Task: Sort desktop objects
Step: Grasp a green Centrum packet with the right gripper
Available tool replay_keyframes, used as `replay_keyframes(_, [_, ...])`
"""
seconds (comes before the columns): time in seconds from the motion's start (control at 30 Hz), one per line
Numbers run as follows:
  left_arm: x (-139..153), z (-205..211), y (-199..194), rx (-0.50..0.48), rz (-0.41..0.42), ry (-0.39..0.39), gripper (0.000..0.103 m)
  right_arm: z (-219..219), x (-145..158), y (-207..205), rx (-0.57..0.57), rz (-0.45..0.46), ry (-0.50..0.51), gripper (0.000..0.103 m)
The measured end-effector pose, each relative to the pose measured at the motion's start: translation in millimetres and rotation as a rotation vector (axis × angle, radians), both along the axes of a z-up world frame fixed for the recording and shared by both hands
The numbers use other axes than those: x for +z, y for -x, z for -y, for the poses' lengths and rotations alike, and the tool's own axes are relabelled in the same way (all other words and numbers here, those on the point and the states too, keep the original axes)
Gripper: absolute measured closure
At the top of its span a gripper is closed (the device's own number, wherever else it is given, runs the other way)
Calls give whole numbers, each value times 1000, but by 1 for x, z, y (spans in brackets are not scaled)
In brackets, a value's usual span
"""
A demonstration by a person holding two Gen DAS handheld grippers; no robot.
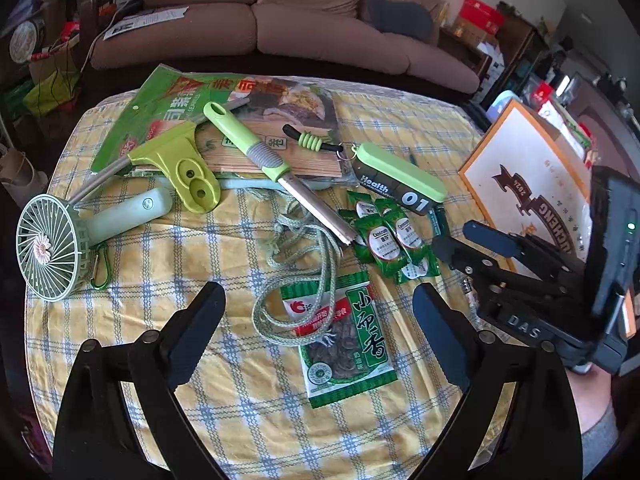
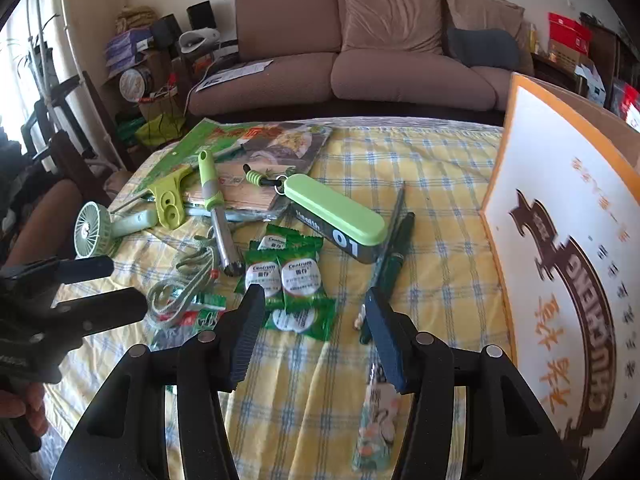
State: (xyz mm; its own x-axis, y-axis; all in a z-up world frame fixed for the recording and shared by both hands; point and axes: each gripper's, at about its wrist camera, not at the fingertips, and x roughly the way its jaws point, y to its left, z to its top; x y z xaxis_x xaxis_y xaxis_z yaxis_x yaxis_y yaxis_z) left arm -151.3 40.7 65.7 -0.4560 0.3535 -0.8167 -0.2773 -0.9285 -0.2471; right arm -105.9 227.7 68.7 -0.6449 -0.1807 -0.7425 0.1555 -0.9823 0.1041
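Your right tongs (image 2: 314, 320) stand partly apart and clamp nothing; just past their tips lie the green Centrum sachets (image 2: 290, 280), with a dark pen (image 2: 394, 248) running lengthwise away beside the right finger. Your left tongs (image 1: 320, 320) gape wide over the seed packet (image 1: 344, 336) and cord (image 1: 296, 280). The right hand looks nearer the sachets. Farther off lies the green case (image 2: 340, 216).

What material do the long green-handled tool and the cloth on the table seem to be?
Green-handled tool: glossy plastic handle with a grey ribbed grip, probably rubber; its shaft shines like bare metal. Cloth: woven fabric, matte, with a yellow, blue and white check and soft wrinkles.
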Motion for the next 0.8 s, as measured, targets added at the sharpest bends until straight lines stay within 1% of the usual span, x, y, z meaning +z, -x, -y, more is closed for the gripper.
replay_keyframes(0.1, [-2, 7, 4, -5, -1, -1, 9, 4, -14, 17, 36, 25, -7, 49])
replay_keyframes(0.17, [-3, 12, 6, -6, 0, -7, 9, 3, -24, 26, 47, 42, 11, 49])
replay_keyframes(0.2, [-4, 14, 7, -6, 2, -12, 9, 2, -28, 29, 52, 53, 22, 51])
replay_keyframes(0.23, [-5, 15, 8, -7, 4, -16, 9, 3, -32, 31, 55, 63, 22, 52])
replay_keyframes(0.3, [-7, 15, 9, -10, 9, -19, 9, 3, -37, 33, 74, 67, 33, 58])
replay_keyframes(0.33, [-8, 13, 9, -13, 10, -18, 9, 4, -37, 32, 72, 55, 26, 58])
replay_keyframes(0.4, [-9, 10, 8, -20, 12, -16, 9, 5, -36, 31, 83, 53, 43, 76])
replay_keyframes(0.43, [-9, 7, 8, -23, 13, -17, 9, 4, -35, 30, 75, 53, 34, 76])
replay_keyframes(0.5, [-8, 1, 8, -29, 13, -25, 9, 2, -33, 27, 80, 63, 62, 76])
replay_keyframes(0.57, [-6, -6, 7, -36, 10, -30, 9, -2, -27, 18, 70, 66, 65, 77])
replay_keyframes(0.67, [-4, -25, 8, -58, 5, -30, 9, -13, -11, -10, 31, 64, 97, 77])
replay_keyframes(0.77, [-6, -53, 14, -80, 8, -13, 10, -16, 3, -46, 7, 78, 102, 77])
replay_keyframes(0.8, [-9, -63, 18, -84, 19, -6, 12, -15, 7, -58, 3, 77, 89, 77])
